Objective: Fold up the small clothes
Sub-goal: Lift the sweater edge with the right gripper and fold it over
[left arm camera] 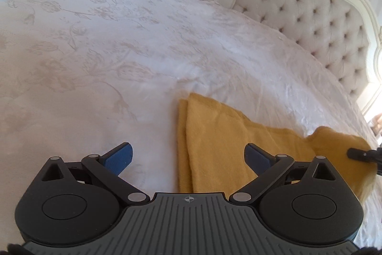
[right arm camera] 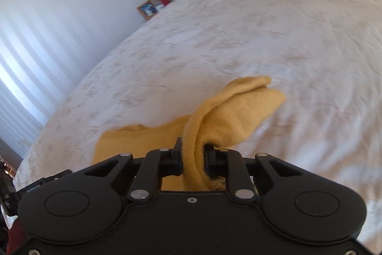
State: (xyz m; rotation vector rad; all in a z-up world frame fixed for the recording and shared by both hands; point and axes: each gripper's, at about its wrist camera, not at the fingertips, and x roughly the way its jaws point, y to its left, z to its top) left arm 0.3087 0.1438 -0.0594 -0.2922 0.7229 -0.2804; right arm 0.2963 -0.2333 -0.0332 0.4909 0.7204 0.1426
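Pinching mustard-yellow knitted garment [right arm camera: 241, 111] | your right gripper [right arm camera: 193, 157] clenched its bunched edge above white bed [right arm camera: 262, 28] | left gripper [left arm camera: 188, 157] released | soft, limp; you needed corner holds.

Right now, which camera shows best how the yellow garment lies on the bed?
The left wrist view: the yellow garment lies spread on the bed, with its layered left edge clear. The right wrist view shows mostly a bunched end lifted in the right hand-held gripper, plus a strip lying flat behind.
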